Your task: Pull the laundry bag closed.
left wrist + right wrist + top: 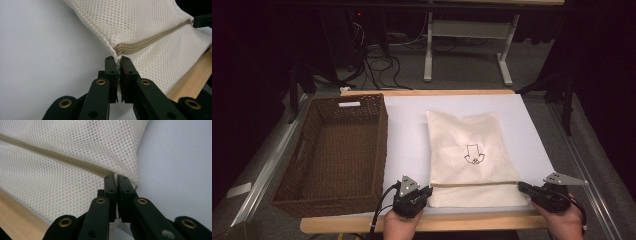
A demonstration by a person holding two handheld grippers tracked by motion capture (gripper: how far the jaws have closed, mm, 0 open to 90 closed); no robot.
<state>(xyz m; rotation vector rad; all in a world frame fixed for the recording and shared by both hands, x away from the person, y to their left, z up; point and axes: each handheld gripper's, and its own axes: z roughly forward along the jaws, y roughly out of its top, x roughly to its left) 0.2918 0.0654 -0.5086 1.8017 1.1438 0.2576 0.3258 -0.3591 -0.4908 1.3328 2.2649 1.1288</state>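
Cream mesh zip bag point(467, 150) lay at the tabletop's near edge, left gripper point(117, 60) and right gripper point(115, 178) pinching its zipper ends, probably ready for lifting toward the brown wicker basket point(379, 145).

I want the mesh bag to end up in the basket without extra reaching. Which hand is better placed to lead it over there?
Probably the left. The left gripper is shut on the mesh bag at the corner nearest the basket. The right gripper pinches the bag's far corner and would have to cross its whole width.

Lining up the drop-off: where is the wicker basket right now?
In the high view, the wicker basket sits on the table's left side, left of the mesh bag, just beyond the left gripper.
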